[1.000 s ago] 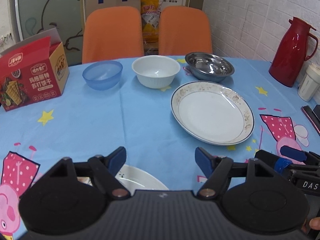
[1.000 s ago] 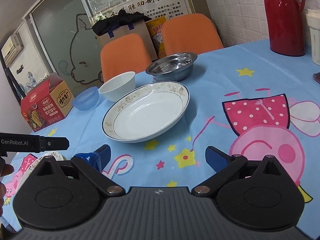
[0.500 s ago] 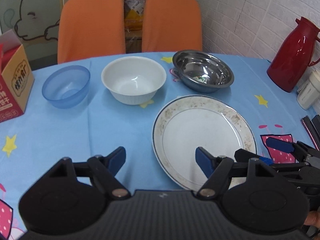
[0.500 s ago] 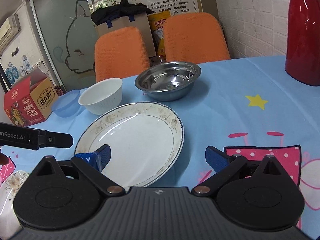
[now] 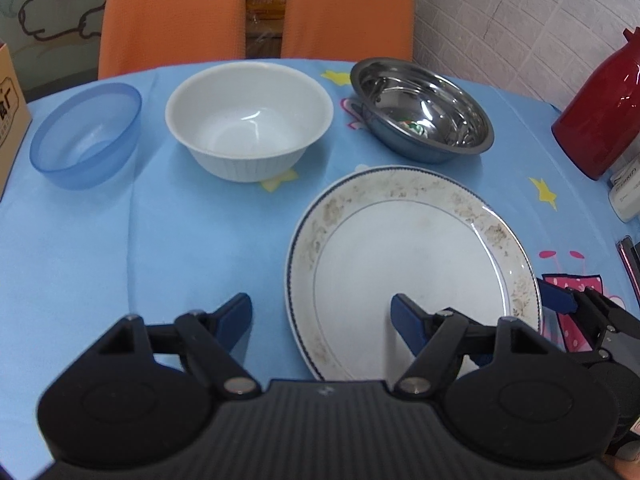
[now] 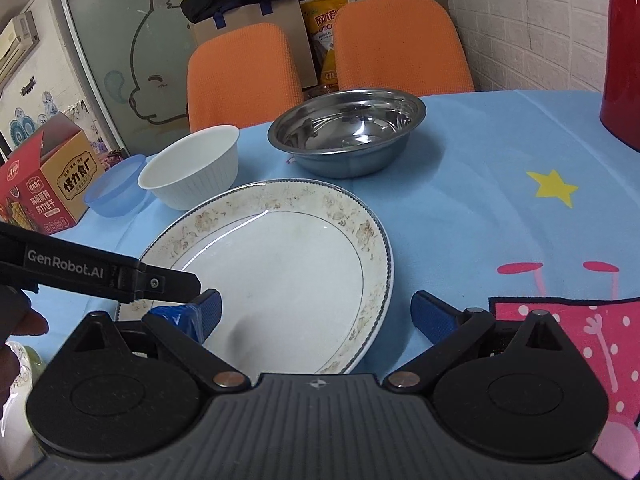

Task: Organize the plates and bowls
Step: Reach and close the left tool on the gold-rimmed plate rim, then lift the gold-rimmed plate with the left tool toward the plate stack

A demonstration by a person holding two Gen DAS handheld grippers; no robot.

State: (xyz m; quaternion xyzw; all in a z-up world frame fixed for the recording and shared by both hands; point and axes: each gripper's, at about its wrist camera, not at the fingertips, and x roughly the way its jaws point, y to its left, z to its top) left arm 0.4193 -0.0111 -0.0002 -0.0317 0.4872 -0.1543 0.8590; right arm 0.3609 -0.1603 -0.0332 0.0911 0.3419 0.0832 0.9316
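left wrist: low over the surface [image 5: 180, 240], facing the orange chairs [image 5: 172, 12], near plate [image 5: 408, 264] | right wrist: lower, from plate's right, facing chairs and left | shared: plate, white bowl [image 5: 248, 120], steel bowl [image 5: 420, 108], blue bowl [image 5: 86, 136]

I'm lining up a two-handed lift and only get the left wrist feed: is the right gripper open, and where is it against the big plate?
Observer: Open. The right gripper straddles the large plate at its near right rim, with one finger above the plate and the other above the tablecloth. It grips nothing.
Operator: Is there anything close to me that I can't see?
Observer: What looks like a small plate sits at the lower left edge of the right wrist view, mostly cut off.
Operator: And the box by the blue bowl?
Observer: The snack box is red and orange with its top flap open, and it sits just left of the blue bowl.
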